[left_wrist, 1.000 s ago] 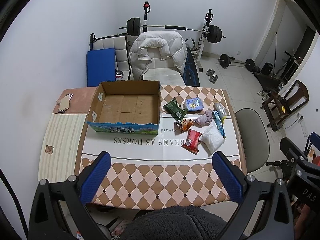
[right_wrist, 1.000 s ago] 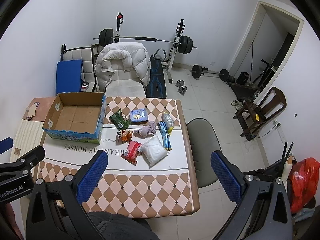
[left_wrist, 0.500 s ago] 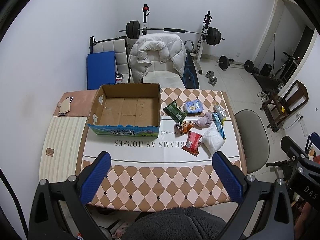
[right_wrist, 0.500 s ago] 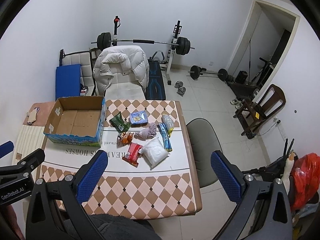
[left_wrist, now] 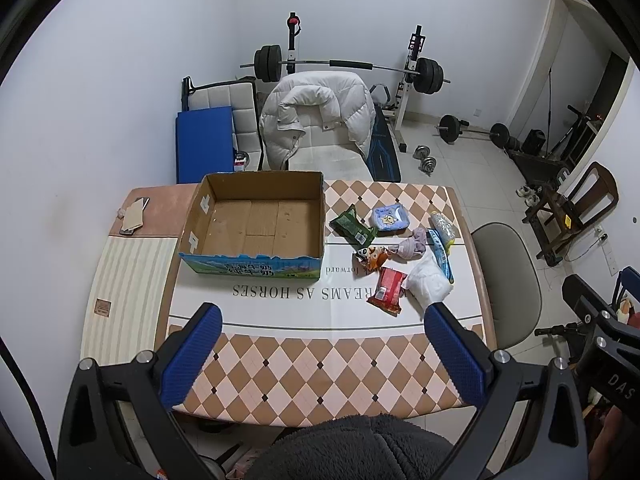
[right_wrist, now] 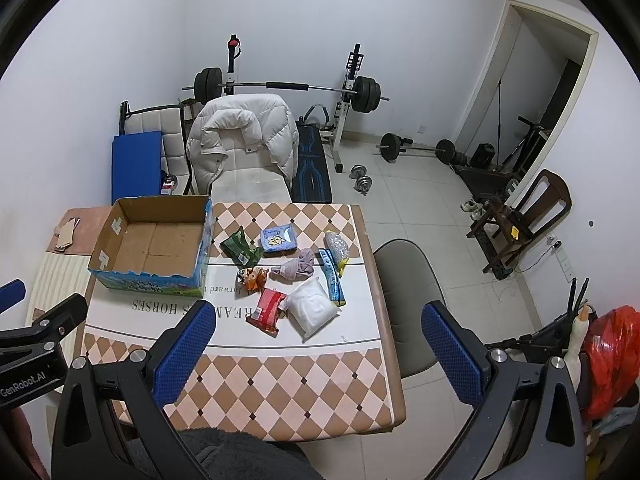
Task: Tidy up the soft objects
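Observation:
An empty open cardboard box stands on the table's left half. To its right lies a cluster of soft packets: a green packet, a blue tissue pack, a purple cloth, an orange packet, a red packet, a white pouch, a blue tube and a clear bag. My left gripper and right gripper are both open and empty, held high above the table's near edge.
The table has a diamond-patterned cloth. A chair with a white jacket stands behind it, a grey chair at its right. A barbell rack and weights are at the back. Small items lie at the table's far left.
Both grippers have risen and drawn back, so the table and its objects look smaller and farther. Nothing on the table has moved.

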A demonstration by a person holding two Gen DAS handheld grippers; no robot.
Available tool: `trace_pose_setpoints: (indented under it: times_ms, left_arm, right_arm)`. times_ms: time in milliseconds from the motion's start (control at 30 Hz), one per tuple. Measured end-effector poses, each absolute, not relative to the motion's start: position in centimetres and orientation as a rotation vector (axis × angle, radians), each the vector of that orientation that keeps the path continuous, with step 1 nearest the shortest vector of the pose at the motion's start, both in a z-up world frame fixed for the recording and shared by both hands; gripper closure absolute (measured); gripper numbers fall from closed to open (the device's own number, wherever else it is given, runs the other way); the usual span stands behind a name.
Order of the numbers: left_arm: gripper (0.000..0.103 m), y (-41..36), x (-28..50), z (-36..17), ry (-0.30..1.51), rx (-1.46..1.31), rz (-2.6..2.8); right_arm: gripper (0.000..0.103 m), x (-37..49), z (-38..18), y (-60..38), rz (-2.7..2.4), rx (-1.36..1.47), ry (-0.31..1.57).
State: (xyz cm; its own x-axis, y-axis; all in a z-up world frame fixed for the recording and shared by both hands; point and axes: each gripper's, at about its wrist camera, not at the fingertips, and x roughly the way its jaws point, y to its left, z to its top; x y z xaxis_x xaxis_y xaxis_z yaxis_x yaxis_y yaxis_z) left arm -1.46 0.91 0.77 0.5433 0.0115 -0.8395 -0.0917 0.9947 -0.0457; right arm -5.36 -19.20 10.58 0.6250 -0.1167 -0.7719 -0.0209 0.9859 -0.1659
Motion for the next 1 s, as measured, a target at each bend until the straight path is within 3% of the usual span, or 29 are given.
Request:
trace_pose_setpoints:
  times_ms: [1000]
  left_arm:
    - [0.000, 0.86, -1.32, 0.44, 0.991, -0.085, 0.063]
  right_arm:
    - [0.000, -4.67, 10.78, -18.60, -0.048, -0.161, 0.888]
